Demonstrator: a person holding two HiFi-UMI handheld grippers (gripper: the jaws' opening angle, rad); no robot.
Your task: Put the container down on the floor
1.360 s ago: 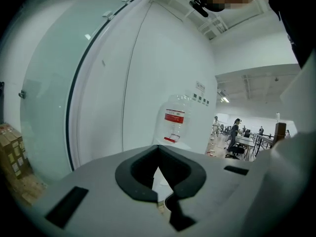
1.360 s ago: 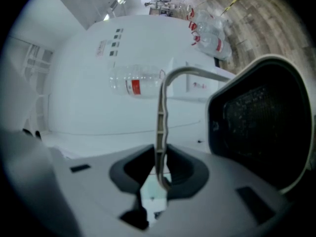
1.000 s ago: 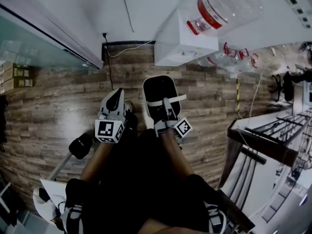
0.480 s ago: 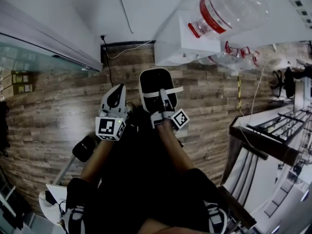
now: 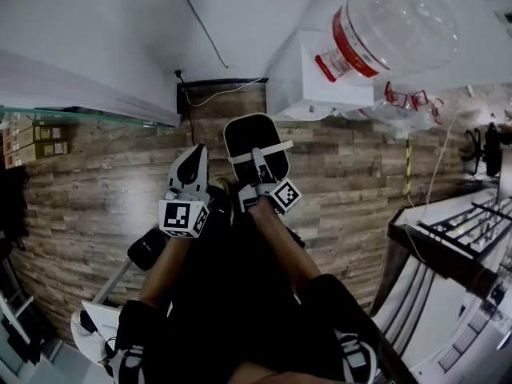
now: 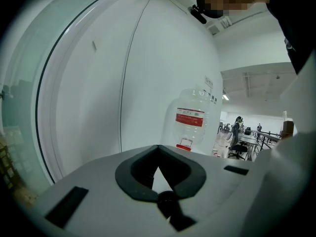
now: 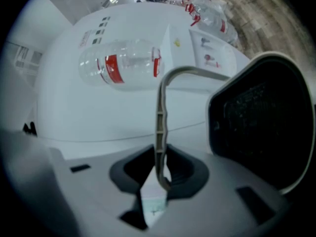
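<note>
Right gripper [image 5: 260, 173], forearm extended forward, clamps narrowly on the handle [image 7: 161, 107] of the container [image 5: 253, 138], above the floor [image 5: 96, 206]. Left gripper [image 5: 190, 169], just left, is closed and empty. Container base hidden; floor contact indeterminable.

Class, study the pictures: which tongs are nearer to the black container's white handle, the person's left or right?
Right. The right tongs are clamped on the handle; the left tongs sit beside the black container, to its left, holding nothing.

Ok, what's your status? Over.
Right gripper shut on handle. Left gripper shut, empty. Container hanging over floor. Dispenser close by.
</note>
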